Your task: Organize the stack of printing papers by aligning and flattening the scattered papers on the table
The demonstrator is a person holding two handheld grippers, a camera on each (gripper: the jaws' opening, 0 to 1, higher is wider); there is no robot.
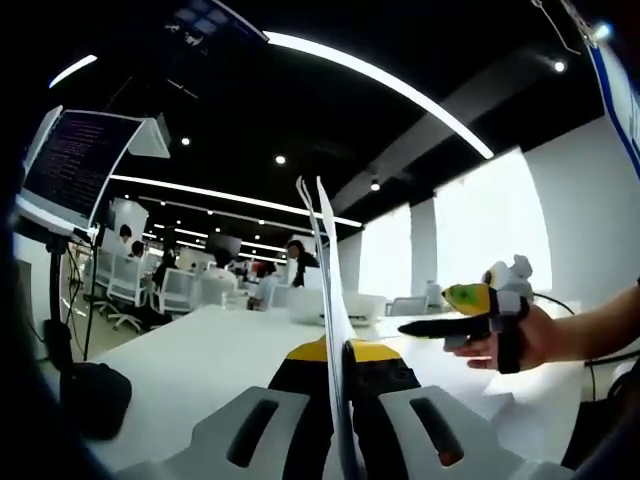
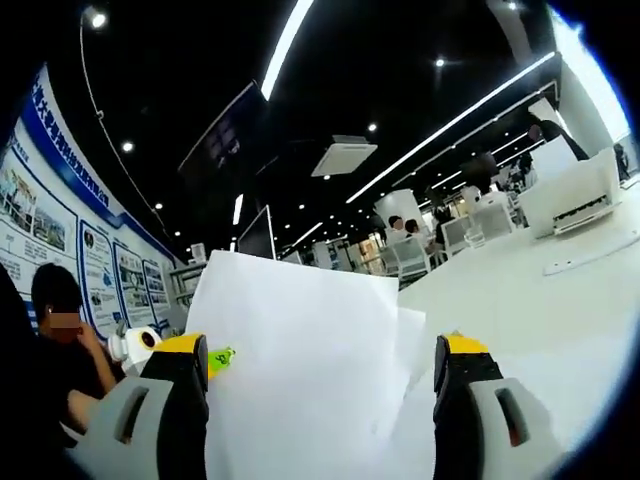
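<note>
Left tongs (image 1: 340, 400): pinching the papers (image 1: 330, 300) edge-on, so the sheets stand up thin as a blade between the yellow-tipped jaws, tops splaying a bit.
Right tongs (image 2: 320, 400): spread wide, 1 jaw on each side of the white sheets, neither one visibly touching them as far as I can see.
Papers: in the right gripper view it's a broad white face, upright, with a second sheet peeking out on the right behind the front 1.
Surface (image 1: 200, 350): long white top running off into the room, and the papers are held up above it.
Other tongs in the left gripper view: a hand (image 1: 530, 335) holding them off to the right, well apart from the papers.
Background: a printer (image 2: 575, 195) far back on the surface, office chairs (image 1: 175, 290), people sitting, a black bag (image 1: 95, 395) at the near left.
</note>
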